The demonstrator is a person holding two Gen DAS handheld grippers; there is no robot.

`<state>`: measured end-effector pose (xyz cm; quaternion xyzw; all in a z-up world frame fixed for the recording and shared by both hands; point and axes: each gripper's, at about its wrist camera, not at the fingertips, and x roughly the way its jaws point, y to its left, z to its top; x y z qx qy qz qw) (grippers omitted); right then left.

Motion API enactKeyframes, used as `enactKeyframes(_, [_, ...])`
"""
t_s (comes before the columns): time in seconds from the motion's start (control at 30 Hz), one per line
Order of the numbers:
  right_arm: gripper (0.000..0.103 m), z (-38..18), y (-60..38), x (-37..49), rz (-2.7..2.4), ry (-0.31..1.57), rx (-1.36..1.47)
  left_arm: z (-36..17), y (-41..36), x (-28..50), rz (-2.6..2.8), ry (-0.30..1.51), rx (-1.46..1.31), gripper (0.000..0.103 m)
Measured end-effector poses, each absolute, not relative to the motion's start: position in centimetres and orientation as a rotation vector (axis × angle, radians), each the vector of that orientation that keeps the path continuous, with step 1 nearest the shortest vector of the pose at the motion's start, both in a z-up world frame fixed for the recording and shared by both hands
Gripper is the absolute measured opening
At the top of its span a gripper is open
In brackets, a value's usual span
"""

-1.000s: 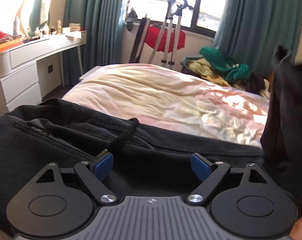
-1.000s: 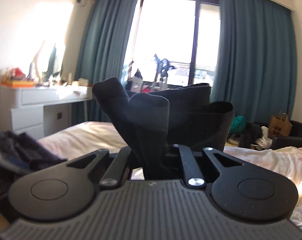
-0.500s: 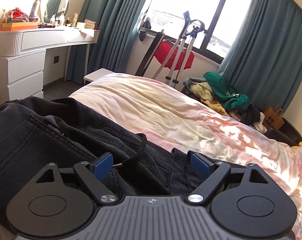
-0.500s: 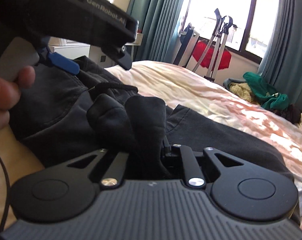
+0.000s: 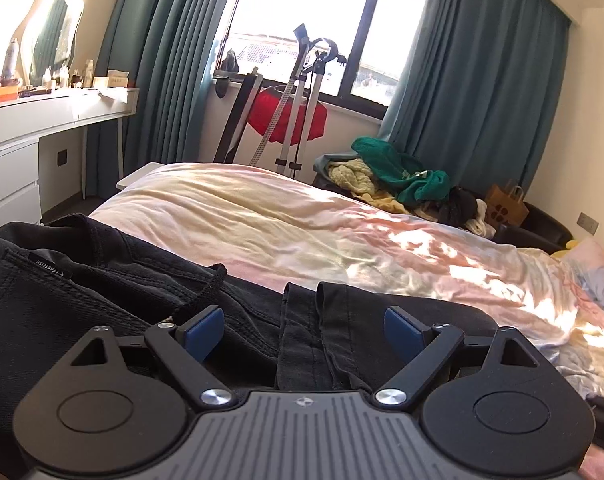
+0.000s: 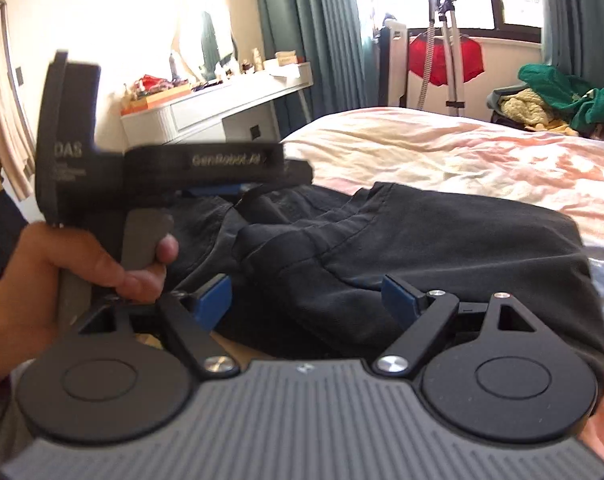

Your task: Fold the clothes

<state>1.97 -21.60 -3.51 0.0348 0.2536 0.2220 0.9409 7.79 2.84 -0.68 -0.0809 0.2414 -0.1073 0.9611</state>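
A pair of black trousers [image 5: 102,304] lies folded over on the near edge of the bed [image 5: 302,220], with the leg hems [image 5: 321,320] laid across the waist part. My left gripper [image 5: 303,332] is open and empty just above the hems. My right gripper [image 6: 305,300] is open and empty over the folded trousers [image 6: 421,248]. The left gripper also shows in the right wrist view [image 6: 238,190], held by a hand at the left, over the trousers' waist.
A white dresser [image 5: 30,140] with small items stands left of the bed. A clothes rack with a red cloth [image 5: 290,120] stands under the window. A pile of clothes [image 5: 393,176] and a paper bag [image 5: 505,204] lie beyond the bed at the right.
My right gripper has let go of the trouser legs, which now lie across the waist part. It has opened and drawn back. My left gripper stayed open and tilted up a little.
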Motion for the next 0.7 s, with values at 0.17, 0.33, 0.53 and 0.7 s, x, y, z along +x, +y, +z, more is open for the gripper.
enactKeyframes(0.17, [0.084,-3.8,-27.4,2.9,0.239,0.457,0.159,-1.1,2.0,6.8,-0.224,0.444,-0.126,0.089])
enactKeyframes(0.33, [0.084,-5.2,-30.6,4.7,0.057,0.450,0.228,-1.7,0.3,6.5,-0.224,0.455,-0.037,0.090])
enactKeyframes(0.53, [0.083,-8.1,-31.7,6.4,-0.017,0.545,0.275,-4.0,-1.1,7.4,-0.157,0.547,0.087,0.091])
enactKeyframes(0.7, [0.086,-9.5,-32.2,7.2,-0.041,0.597,0.299,-5.1,-0.7,8.1,-0.138,0.599,0.079,0.095])
